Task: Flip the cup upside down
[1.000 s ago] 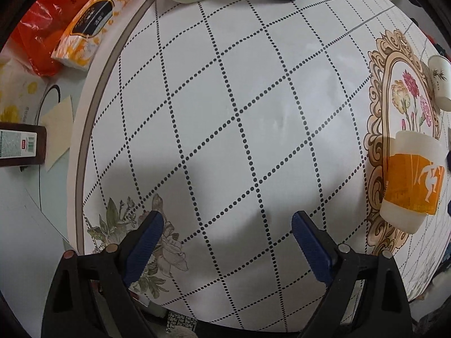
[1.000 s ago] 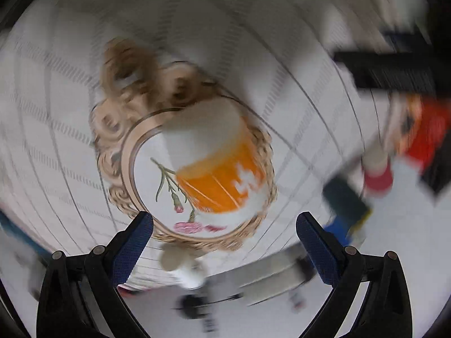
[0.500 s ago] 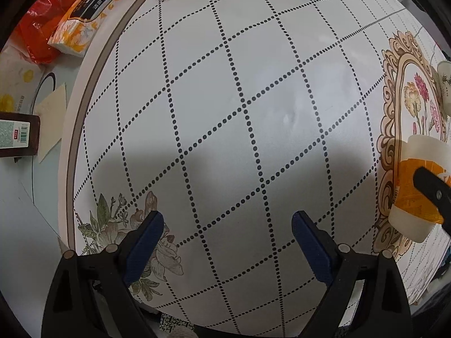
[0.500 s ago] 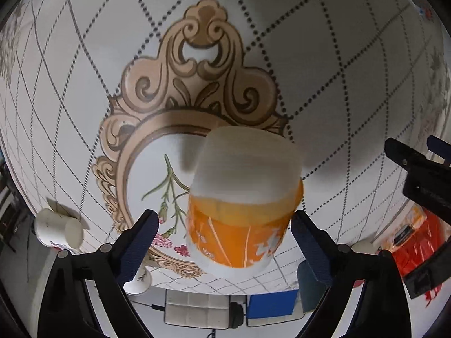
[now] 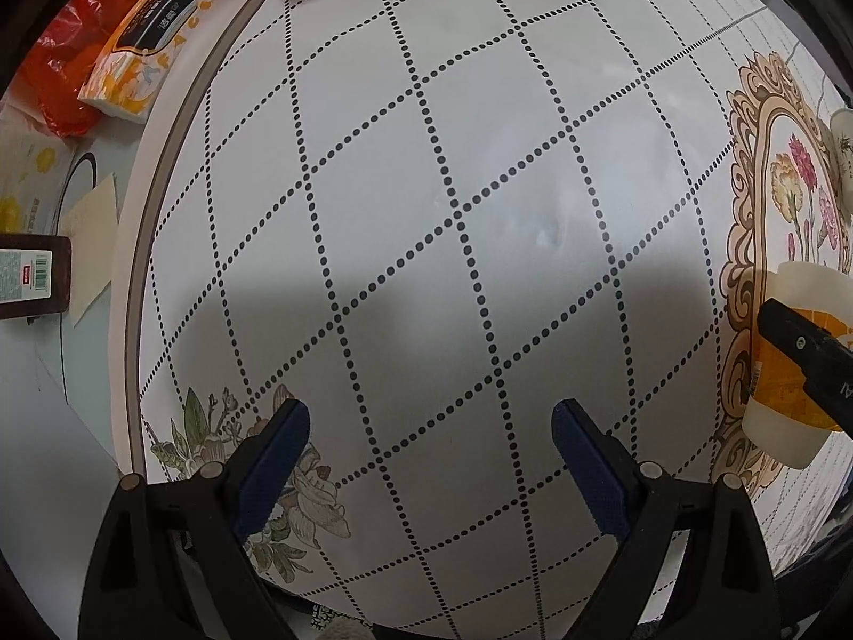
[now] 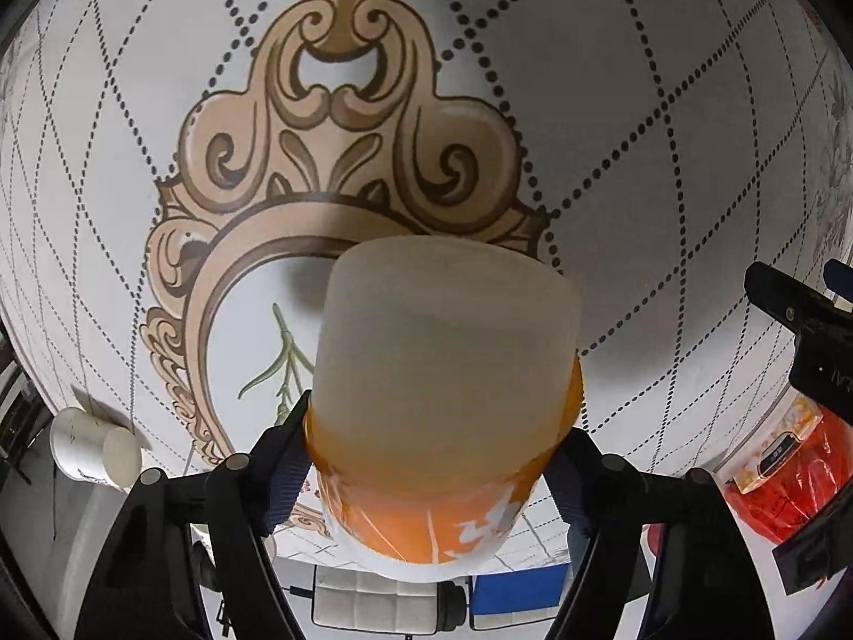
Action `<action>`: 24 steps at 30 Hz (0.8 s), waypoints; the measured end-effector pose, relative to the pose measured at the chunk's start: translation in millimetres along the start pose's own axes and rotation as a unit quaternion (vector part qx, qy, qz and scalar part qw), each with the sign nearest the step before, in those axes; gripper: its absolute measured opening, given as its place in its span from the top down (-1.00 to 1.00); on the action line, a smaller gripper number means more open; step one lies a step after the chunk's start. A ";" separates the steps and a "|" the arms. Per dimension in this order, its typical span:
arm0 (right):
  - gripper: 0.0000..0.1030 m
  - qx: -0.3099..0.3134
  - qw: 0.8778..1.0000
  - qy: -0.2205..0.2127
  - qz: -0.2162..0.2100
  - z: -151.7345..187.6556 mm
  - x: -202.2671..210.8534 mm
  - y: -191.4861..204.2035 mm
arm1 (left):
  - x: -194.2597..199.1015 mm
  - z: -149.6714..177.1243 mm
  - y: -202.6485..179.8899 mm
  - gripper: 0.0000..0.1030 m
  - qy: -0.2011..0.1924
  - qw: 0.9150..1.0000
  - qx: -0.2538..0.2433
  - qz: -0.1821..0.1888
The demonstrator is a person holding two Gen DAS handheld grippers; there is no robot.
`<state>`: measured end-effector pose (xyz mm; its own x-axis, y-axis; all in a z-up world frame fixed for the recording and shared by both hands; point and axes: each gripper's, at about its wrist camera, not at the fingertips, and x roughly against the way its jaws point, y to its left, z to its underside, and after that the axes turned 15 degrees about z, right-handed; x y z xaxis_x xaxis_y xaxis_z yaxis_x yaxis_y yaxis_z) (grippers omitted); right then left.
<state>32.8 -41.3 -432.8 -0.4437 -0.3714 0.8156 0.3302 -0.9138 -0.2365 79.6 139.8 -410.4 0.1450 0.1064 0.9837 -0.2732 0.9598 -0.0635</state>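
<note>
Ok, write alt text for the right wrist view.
The right gripper is shut on a white and orange cup over a tablecloth with an ornate printed frame. A small white cup lies at lower left.

1. Cup (image 6: pixel 448 373): frosted white, with an orange band carrying white marks.
2. Tablecloth (image 5: pixel 426 213): white, black dotted diamond grid, tan scrollwork frame, pink and yellow flowers.

A smooth, matt, frosted-looking plastic is seen on the cup (image 6: pixel 448 373) (an orange printed band wraps it). The tablecloth (image 5: pixel 426 186) appears smooth and faintly glossy; crinkled shiny plastic forms the red bag (image 5: pixel 69 74).
</note>
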 end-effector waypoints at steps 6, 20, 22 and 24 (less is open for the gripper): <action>-0.47 -0.021 1.000 0.001 -0.001 15.3 -17.6 -23.1 | -4.9 -10.6 4.4 -0.81 0.001 1.000 -0.003 -0.001; -0.43 -0.101 0.994 0.026 -0.018 -3.3 -35.3 -64.7 | -1.9 -34.4 7.0 -0.81 -0.002 1.000 -0.020 0.002; -0.43 -0.129 0.991 0.035 -0.029 -1.8 -38.2 -77.8 | -1.9 -37.8 4.0 -0.81 -0.003 1.000 -0.023 0.001; -0.43 -0.164 0.984 0.043 -0.049 -2.5 -38.1 -90.6 | -1.0 -41.1 -0.3 -0.81 -0.006 1.000 -0.028 -0.001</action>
<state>17.7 55.2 -443.8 -0.5339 -0.2789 0.7982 0.0021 -0.9445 -0.3286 118.6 150.0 -418.2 0.1346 0.1021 0.9856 -0.2190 0.9731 -0.0709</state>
